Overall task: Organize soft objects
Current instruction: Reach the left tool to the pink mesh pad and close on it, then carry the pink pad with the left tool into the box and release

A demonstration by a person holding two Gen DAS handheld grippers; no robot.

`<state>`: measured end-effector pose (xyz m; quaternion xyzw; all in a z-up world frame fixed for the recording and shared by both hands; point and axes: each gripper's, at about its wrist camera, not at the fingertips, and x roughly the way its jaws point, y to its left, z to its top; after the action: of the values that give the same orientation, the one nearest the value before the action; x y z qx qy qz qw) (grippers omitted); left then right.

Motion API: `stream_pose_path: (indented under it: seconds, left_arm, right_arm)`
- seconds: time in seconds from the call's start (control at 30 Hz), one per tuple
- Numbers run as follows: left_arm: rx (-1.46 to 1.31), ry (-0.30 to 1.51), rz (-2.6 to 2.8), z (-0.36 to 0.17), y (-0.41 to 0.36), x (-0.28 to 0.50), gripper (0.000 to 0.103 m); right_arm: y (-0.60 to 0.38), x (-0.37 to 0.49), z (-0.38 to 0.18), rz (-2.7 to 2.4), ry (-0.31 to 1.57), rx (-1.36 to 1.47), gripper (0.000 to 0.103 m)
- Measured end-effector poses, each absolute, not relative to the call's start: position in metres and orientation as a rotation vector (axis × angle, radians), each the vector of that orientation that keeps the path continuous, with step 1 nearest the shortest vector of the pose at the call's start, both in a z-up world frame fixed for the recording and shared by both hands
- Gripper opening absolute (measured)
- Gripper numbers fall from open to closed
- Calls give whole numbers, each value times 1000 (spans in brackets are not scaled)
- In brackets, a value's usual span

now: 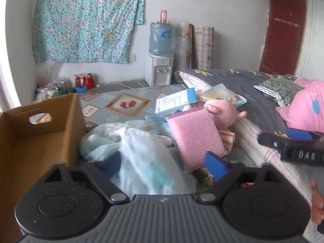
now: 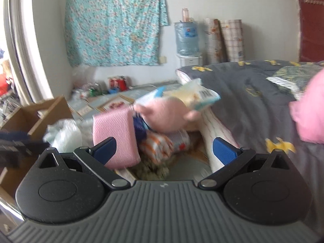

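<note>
Left wrist view takes in a bed with a grey quilt (image 1: 243, 93) along the right side, a floral teal cloth (image 1: 87, 18) hung on the far wall, and a water dispenser (image 1: 160, 60) with two rolls of patterned sheet standing beside it. Nearer, an open cardboard box (image 1: 40, 133) sits at the left, its inside bare as far as can be seen. Next to the box, on the floor against the bed, lies a heap of soft things: a crumpled white plastic bag (image 1: 141, 151) in front, a pink bubble-wrap pouch (image 1: 196, 137) leaning up behind it, a pink plush toy (image 1: 224, 111) just above the pouch, and an orange-striped bundle (image 2: 160, 145) tucked under the toy. A blue-and-white carton (image 1: 174, 101) and a clear packet rest on top of the heap at the back. The left gripper (image 1: 168, 166) has its blue pads standing apart over the white bag, the right pad close to the lower edge of the pink pouch; whether either pad presses on anything cannot be told through the blur. The right gripper (image 2: 166, 149) is spread wide, nothing between its pads, the left pad in front of the pouch and the right one by the bed's edge.
</note>
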<state>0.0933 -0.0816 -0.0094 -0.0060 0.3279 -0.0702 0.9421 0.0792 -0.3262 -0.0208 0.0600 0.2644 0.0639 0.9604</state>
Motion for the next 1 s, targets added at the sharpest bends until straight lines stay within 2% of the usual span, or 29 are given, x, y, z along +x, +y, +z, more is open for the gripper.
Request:
stream_pose_path:
  seconds: [0.1, 0.2, 0.23, 0.3, 0.33, 0.47, 0.57, 0.7, 1.0]
  left_arm:
    - [-18, 705, -178, -17, -88, 109, 61]
    - [-9, 711, -236, -23, -99, 117, 54]
    - [3, 720, -252, -25, -103, 121, 53]
    - [15, 744, -275, -30, -110, 130, 44]
    - [21, 756, -290, -32, -114, 135, 43]
    - [37, 797, -318, -41, -123, 151, 43]
    - [41, 827, -308, -49, -125, 164, 45]
    - [16, 865, -296, -56, -123, 177, 59]
    - [-55, 895, -342, -66, -124, 197, 65]
  right_arm:
    - [-328, 102, -18, 197, 535, 160, 99]
    - [-326, 122, -20, 257, 549, 161, 91]
    - [-324, 128, -21, 276, 557, 162, 87]
    - [-320, 139, -26, 316, 583, 166, 78]
    - [-319, 145, -28, 333, 599, 172, 73]
    - [-316, 158, -39, 390, 646, 213, 56]
    - [-314, 165, -46, 418, 673, 241, 52]
    - [-317, 171, -56, 436, 701, 274, 49]
    - [-318, 185, -76, 479, 761, 389, 38]
